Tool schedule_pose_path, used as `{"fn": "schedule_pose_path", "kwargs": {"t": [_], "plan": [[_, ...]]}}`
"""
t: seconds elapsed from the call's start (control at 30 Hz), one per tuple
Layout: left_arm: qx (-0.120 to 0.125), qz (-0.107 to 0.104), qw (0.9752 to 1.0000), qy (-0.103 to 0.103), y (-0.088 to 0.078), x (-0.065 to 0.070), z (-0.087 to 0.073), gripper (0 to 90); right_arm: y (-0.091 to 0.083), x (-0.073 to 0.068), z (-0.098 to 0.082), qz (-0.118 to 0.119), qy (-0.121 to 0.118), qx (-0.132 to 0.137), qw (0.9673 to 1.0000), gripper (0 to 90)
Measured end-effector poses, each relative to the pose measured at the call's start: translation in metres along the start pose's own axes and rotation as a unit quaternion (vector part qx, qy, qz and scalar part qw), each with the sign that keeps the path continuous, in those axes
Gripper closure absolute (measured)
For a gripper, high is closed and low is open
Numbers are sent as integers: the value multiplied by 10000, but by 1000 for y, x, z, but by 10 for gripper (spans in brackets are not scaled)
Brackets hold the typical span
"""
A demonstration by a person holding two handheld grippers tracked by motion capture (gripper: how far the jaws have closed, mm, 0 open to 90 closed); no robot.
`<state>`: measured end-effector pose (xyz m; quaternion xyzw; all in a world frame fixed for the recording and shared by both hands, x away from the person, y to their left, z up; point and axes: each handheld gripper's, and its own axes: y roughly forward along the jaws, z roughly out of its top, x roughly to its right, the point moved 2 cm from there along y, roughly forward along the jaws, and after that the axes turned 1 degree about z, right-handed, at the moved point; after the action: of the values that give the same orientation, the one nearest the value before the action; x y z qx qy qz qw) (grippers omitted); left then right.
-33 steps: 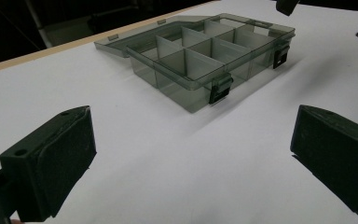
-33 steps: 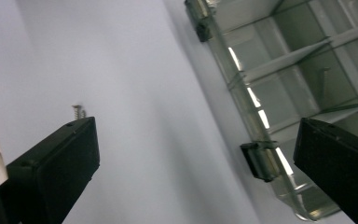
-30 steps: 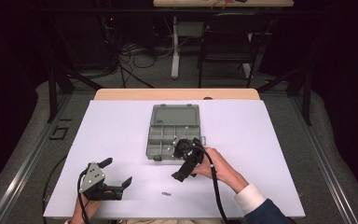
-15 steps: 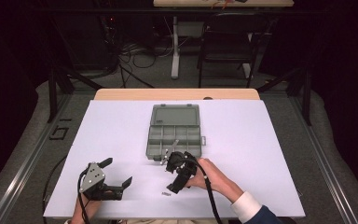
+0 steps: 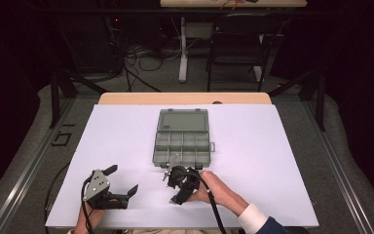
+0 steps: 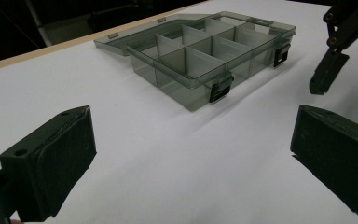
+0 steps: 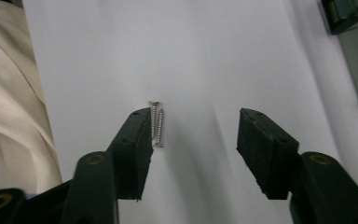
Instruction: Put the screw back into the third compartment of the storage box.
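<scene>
Two small silver screws [image 7: 157, 123] lie side by side on the white table [image 5: 253, 146]. My right gripper [image 7: 193, 140] points down over them, its jaws part open and just closing in. The screws lie between the jaws, close against the left pad [image 7: 137, 140], and the pads do not press them. In the high view the right gripper [image 5: 177, 199] sits at the table's near middle, in front of an open smoky-grey compartment box [image 5: 182, 141]. My left gripper [image 5: 122, 179] rests open at the near left with nothing between its jaws.
The box [image 6: 200, 51] has several divided compartments, its lid laid flat behind and two latches facing me. In the left gripper view, the right gripper's jaw [image 6: 328, 74] hangs at the right. A light sleeve [image 7: 9, 102] lies left of the screws.
My right gripper has moved from beside the box's front edge toward the near left and down onto the screws, and its jaws have narrowed. The left gripper has stayed put.
</scene>
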<state>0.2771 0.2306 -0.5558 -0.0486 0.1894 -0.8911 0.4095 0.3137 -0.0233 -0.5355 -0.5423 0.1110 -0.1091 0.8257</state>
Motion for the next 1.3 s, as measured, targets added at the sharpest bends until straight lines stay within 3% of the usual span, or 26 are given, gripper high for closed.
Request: {"fn": "schedule_pose_path", "kwargs": {"t": [0.2, 0.33, 0.63, 0.9, 1.3], "plan": [[-2, -2, 10000, 6, 0, 0, 0, 0, 9, -7, 1, 123, -130, -163, 9997, 623], [-8, -14, 10000, -26, 1, 0, 0, 0, 12, -8, 1, 163, -154, -189, 9996, 677], [-5, -4, 10000, -24, 0, 0, 0, 0, 16, -7, -2, 72, -202, -313, 9993, 846], [-4, 1, 10000, -1, 0, 0, 0, 0, 15, -7, -2, 56, -217, -339, 9992, 859], [-30, -7, 10000, -7, 1, 0, 0, 0, -12, 6, -4, -180, -49, -172, 9997, 861]]}}
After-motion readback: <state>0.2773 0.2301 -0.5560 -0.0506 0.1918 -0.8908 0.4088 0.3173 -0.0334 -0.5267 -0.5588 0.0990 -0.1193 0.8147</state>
